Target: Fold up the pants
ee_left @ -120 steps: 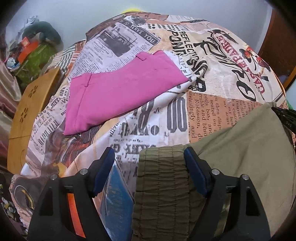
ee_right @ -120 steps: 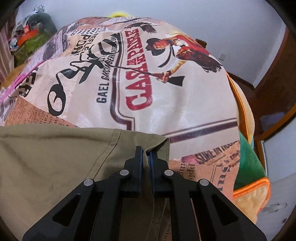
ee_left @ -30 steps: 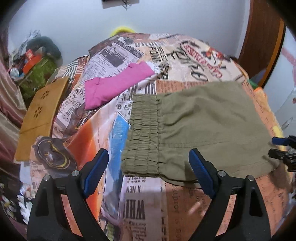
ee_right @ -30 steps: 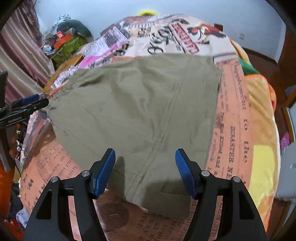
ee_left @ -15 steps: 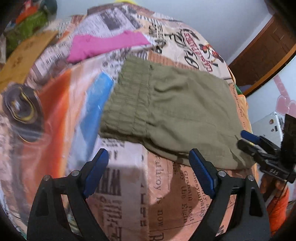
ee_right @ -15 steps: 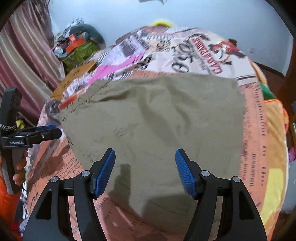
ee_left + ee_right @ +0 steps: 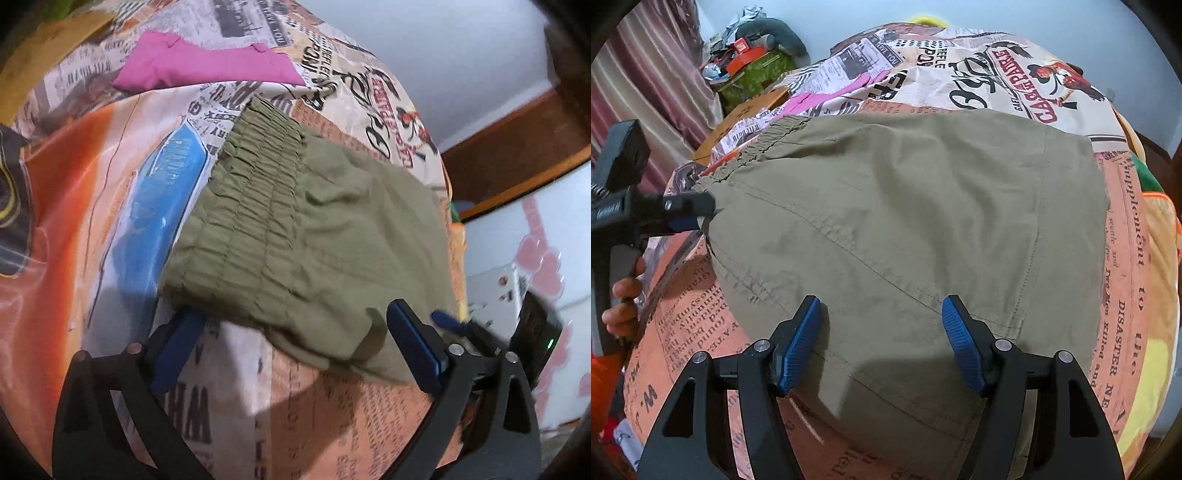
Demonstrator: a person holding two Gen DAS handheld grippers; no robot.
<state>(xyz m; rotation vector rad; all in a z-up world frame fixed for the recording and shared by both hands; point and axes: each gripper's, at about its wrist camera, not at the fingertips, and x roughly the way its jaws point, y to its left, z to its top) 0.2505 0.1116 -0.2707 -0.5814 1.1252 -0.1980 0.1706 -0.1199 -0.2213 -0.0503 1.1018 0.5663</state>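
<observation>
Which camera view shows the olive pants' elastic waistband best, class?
The left wrist view: the gathered elastic waistband runs across mid-frame, its ruching rows distinct. The right wrist view shows only a foreshortened strip of it at the olive pants' far left edge.

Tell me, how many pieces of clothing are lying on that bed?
2. The olive pants lie folded near the front, just ahead of both sets of open jaws. A folded pink garment lies farther back on the printed bedspread. Others may be out of view.
</observation>
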